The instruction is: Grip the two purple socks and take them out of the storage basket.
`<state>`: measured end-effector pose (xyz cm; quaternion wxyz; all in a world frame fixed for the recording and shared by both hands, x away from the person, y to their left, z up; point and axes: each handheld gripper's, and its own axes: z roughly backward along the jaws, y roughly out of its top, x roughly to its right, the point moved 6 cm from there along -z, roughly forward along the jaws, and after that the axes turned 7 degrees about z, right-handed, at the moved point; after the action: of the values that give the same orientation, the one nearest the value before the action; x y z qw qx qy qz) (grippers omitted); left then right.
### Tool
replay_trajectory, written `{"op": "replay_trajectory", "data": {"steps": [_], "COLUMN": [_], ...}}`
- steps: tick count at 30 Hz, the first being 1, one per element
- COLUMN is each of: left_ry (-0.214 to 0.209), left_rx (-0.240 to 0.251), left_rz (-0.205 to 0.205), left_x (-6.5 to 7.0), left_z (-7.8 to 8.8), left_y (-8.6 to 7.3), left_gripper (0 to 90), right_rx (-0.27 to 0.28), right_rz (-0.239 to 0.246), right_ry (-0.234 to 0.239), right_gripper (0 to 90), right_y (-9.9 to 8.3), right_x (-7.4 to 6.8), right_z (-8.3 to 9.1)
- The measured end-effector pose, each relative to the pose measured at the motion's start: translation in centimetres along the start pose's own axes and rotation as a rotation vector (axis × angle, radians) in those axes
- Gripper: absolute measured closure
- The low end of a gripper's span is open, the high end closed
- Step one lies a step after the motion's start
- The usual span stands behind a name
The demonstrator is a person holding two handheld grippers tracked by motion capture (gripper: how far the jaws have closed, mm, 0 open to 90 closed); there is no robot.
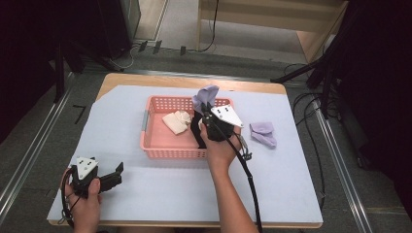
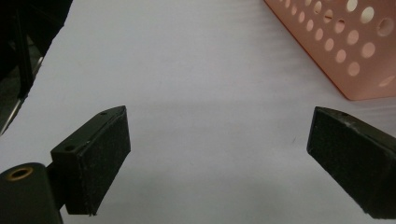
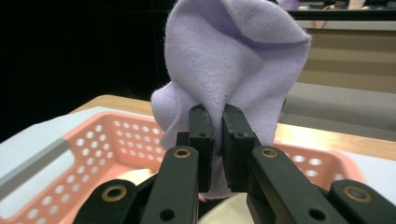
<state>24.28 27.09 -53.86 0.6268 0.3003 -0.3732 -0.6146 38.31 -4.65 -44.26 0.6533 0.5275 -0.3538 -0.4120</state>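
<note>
My right gripper [image 1: 206, 108] [image 3: 218, 128] is shut on a lilac sock [image 1: 204, 96] [image 3: 229, 60], which stands up from the jaws over the right part of the pink perforated basket [image 1: 154, 146] [image 3: 84, 154]. A folded cream cloth [image 1: 177, 121] lies inside the basket. A second lilac sock [image 1: 263, 133] lies on the white table cover to the right of the basket. My left gripper [image 1: 115, 176] [image 2: 219, 154] rests low at the table's front left, open, with bare white cover between its pads [image 2: 100, 163]; the basket's corner [image 2: 345, 51] shows at upper right.
The white cover [image 1: 160, 194] spans the wooden table, whose far edge [image 1: 194, 80] shows behind the basket. Black stands and cables [image 1: 311, 73] crowd the floor to the right and back. A cable [image 1: 248, 179] trails from my right gripper along the forearm.
</note>
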Motion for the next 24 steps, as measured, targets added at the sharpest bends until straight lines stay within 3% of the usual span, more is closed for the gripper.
{"op": "replay_trajectory", "data": {"steps": [24], "left_ry": [0.001], "left_rx": [0.002], "left_rz": [-0.005], "left_x": [0.0], "left_z": [0.0], "left_y": [0.0], "left_gripper": [6.8], "right_rx": [0.017], "right_rz": [-0.044], "right_ry": [-0.16], "right_gripper": [84.5], "right_y": [-0.7], "right_x": [9.1], "right_z": [4.2]}}
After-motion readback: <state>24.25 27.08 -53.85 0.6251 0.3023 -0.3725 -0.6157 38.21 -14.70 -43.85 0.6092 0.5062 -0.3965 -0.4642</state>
